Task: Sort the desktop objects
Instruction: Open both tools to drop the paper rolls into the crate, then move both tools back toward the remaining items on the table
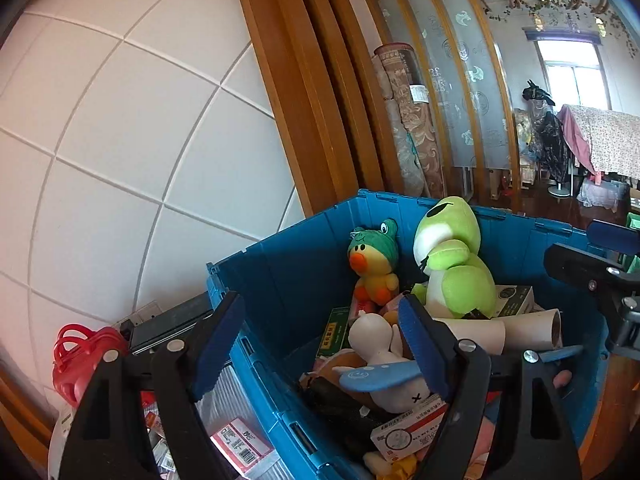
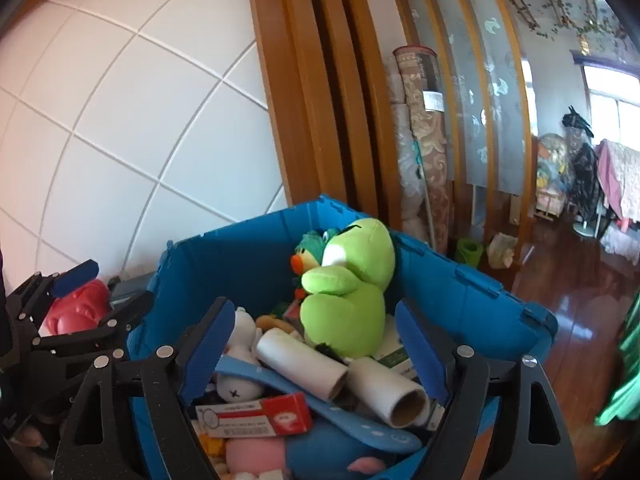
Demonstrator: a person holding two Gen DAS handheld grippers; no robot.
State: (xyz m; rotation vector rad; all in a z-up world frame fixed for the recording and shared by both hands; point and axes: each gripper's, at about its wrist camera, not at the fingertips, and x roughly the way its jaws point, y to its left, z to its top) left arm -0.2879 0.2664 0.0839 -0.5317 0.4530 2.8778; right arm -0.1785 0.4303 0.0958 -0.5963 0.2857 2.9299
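Tiled wall behind blue bin (image 2: pixel 460 292); paper rolls (image 2: pixel 304 356) lengthwise toward camera; both claws wide, empty.

One blue crate (image 2: pixel 460 292), two cardboard tubes (image 2: pixel 304 360), two green frog-themed plush toys (image 1: pixel 456 264).

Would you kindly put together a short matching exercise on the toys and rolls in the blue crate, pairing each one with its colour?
Things:
1. large frog plush
2. small duck plush
3. cardboard-core rolls
4. crate

Colours:
A. white
B. blue
C. lime green
D. yellow-orange with a green hood

Pairs: 1-C, 2-D, 3-A, 4-B
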